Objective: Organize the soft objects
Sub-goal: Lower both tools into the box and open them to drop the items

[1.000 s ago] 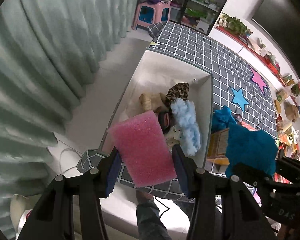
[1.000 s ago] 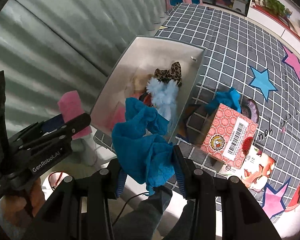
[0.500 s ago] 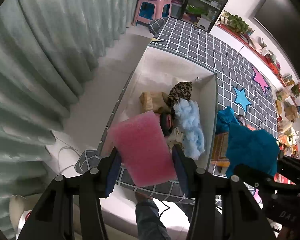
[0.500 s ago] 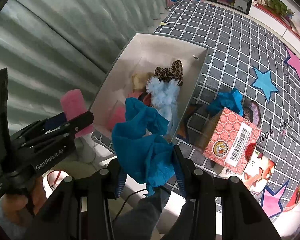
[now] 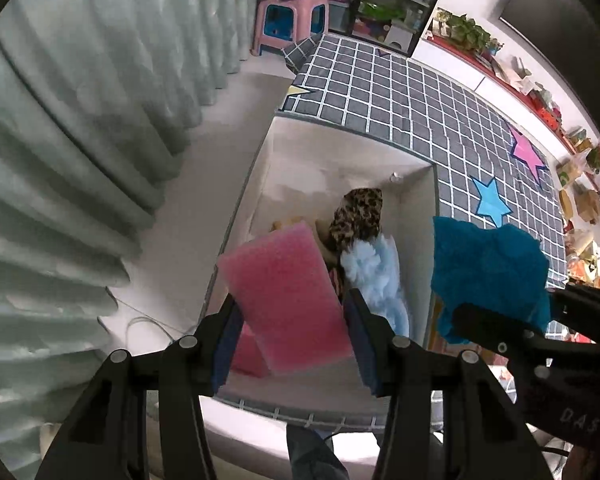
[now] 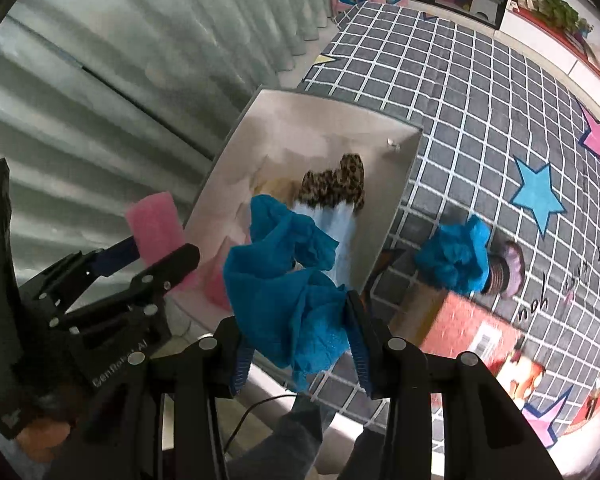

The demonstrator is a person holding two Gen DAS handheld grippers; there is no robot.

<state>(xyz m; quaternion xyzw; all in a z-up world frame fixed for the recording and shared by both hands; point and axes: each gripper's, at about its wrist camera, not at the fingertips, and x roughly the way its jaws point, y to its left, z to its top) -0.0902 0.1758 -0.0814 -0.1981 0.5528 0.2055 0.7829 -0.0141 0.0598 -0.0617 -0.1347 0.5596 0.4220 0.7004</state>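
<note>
My left gripper (image 5: 292, 320) is shut on a pink sponge (image 5: 284, 300), held tilted above the near left part of a white box (image 5: 416, 216). Inside the box lie a leopard-print piece (image 5: 358, 216), a light blue fluffy piece (image 5: 374, 276) and another pink item (image 5: 248, 352). My right gripper (image 6: 298, 332) is shut on a crumpled teal cloth (image 6: 292, 304), which hangs over the box's near end (image 6: 404, 184). The right wrist view also shows the left gripper (image 6: 148, 256) with the sponge (image 6: 152, 224) at the left. A second teal cloth (image 6: 454, 256) lies on the table right of the box.
The box sits at the edge of a grey checked tablecloth (image 6: 480, 92) with star shapes. A red patterned carton (image 6: 472, 328) and a purple round item (image 6: 508, 268) lie right of the box. Pale green curtains (image 5: 80, 140) hang at the left; a pink stool (image 5: 288, 20) stands behind.
Both grippers have moved toward the box with their loads. The sponge now hangs over the box's near left part, and the teal cloth covers more of the box's contents.
</note>
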